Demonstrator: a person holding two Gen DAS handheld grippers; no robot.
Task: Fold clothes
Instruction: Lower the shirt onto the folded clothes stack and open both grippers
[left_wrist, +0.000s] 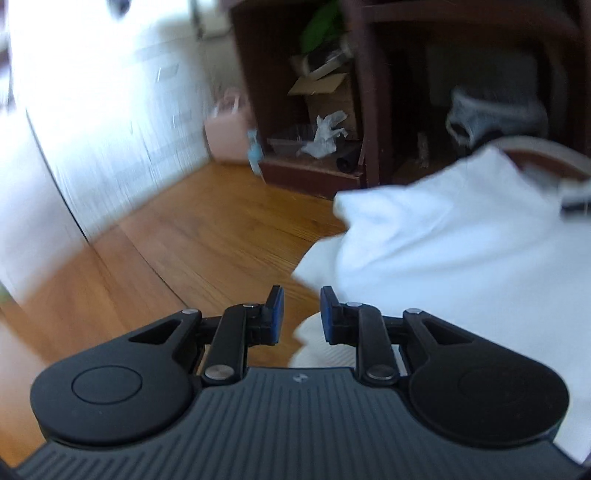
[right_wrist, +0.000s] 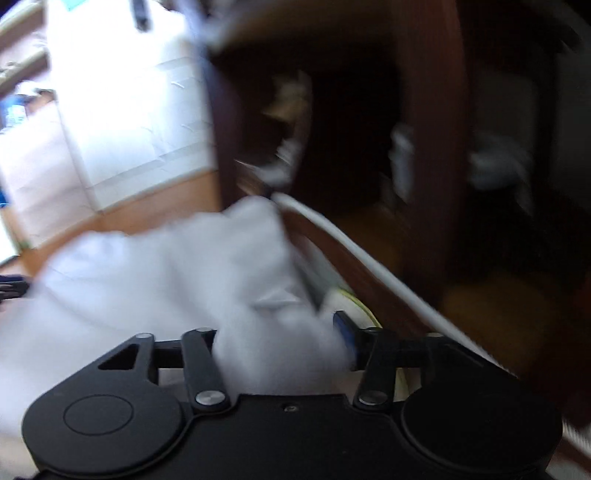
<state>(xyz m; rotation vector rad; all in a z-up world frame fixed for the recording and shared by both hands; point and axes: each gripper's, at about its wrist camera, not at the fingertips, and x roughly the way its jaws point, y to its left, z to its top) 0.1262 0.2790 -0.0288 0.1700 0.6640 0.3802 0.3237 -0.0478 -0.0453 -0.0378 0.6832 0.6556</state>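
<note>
A white garment (left_wrist: 443, 251) lies bunched on a surface with a pale rim (left_wrist: 546, 146), its left edge hanging over the wood floor. My left gripper (left_wrist: 302, 314) hovers at that left edge. Its blue pads (left_wrist: 277, 310) stand a little apart with nothing between them. In the blurred right wrist view the same white garment (right_wrist: 166, 280) is heaped between the jaws of my right gripper (right_wrist: 280, 332) and hides the left finger. The right finger's blue pad (right_wrist: 342, 326) shows bare beside the cloth, so the jaws stand wide and open around it.
A dark wooden shelf unit (left_wrist: 369, 110) stands behind, holding a cardboard box (left_wrist: 328, 92) and crumpled paper (left_wrist: 325, 133). A pink bag (left_wrist: 227, 133) leans by a white wall (left_wrist: 110, 129). Wood floor (left_wrist: 192, 236) spreads to the left. The pale rim (right_wrist: 369, 258) runs diagonally on the right.
</note>
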